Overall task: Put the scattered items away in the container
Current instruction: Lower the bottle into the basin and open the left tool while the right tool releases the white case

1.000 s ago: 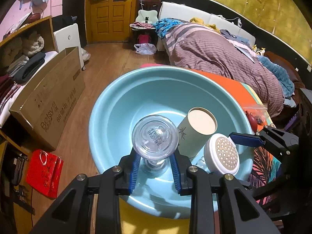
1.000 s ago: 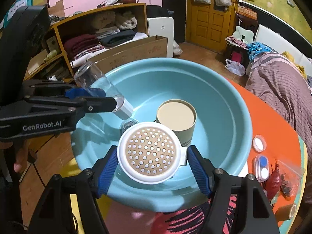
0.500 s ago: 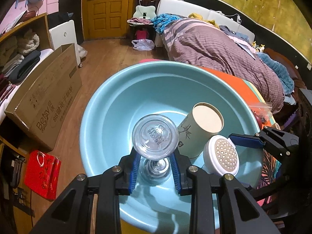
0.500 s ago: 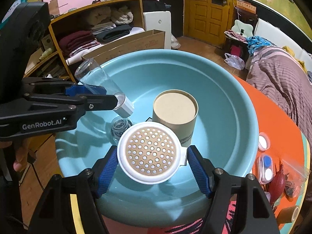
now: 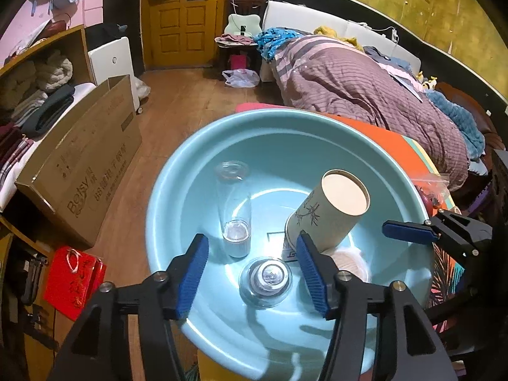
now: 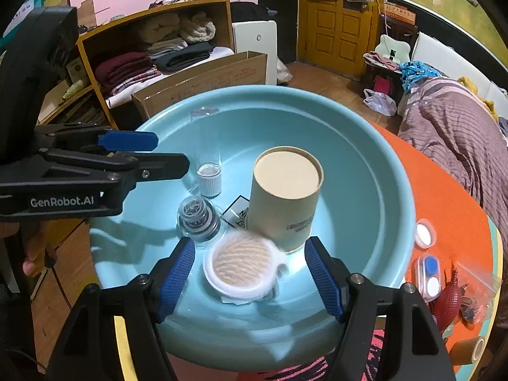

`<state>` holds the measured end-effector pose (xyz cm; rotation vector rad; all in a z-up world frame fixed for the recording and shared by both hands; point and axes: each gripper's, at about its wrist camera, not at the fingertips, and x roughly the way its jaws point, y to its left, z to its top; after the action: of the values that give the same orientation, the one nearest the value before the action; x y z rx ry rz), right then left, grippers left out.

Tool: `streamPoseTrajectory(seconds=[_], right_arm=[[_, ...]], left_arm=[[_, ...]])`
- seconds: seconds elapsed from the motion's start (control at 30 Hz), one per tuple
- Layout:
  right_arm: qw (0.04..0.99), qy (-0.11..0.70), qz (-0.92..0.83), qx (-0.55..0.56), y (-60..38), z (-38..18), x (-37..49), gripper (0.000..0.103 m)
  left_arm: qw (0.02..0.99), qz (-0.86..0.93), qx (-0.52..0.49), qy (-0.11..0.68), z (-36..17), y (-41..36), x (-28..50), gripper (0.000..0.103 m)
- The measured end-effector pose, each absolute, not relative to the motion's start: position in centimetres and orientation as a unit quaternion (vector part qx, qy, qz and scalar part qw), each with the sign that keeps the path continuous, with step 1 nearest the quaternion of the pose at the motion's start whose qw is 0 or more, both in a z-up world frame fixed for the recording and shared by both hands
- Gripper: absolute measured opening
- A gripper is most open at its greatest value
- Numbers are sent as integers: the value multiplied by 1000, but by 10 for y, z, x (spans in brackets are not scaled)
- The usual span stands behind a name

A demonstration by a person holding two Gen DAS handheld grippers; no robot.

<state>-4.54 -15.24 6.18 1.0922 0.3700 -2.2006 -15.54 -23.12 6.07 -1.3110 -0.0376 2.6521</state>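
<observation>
A light blue basin (image 5: 165,171) (image 6: 397,171) holds all the items in view. My left gripper (image 5: 252,254) (image 6: 158,154) is open above its near side. A clear bottle (image 5: 233,203) (image 6: 206,146) with a white cap lies inside, beyond the fingers. A small glass jar (image 5: 266,281) (image 6: 198,219) sits below the left gripper. A beige cardboard tube (image 5: 330,212) (image 6: 285,197) stands in the middle. My right gripper (image 6: 250,254) (image 5: 406,230) is open. A white round perforated disc (image 6: 243,263) (image 5: 349,262), motion-blurred, lies below it on the basin floor.
The basin rests on an orange table (image 6: 444,190). Right of it lie a small white lid (image 6: 424,233), a contact lens case (image 6: 428,273) and a plastic bag (image 6: 460,292) with red items. A cardboard box (image 5: 85,165) and shelves stand to the left, a bed (image 5: 365,95) behind.
Both grippers have opened. The clear bottle left my left gripper and now lies in the basin. The white disc dropped from my right gripper onto the basin floor.
</observation>
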Motion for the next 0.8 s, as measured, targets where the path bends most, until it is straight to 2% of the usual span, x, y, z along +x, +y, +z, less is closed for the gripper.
streamPoseTrajectory(seconds=[0.4,0.53,0.8], right_arm=[[313,134,-849,404,-130,79,-25,76],[307,128,-854,399,-121,85,-15,76],[303,118,-861,392,-101,92,6,76]], left_arm=[[84,895,-439,-6,67,-231,-137,70],[84,896,-436,2,71,-224,-127,78],[90,898,-430,14,79,-208,-108,79]])
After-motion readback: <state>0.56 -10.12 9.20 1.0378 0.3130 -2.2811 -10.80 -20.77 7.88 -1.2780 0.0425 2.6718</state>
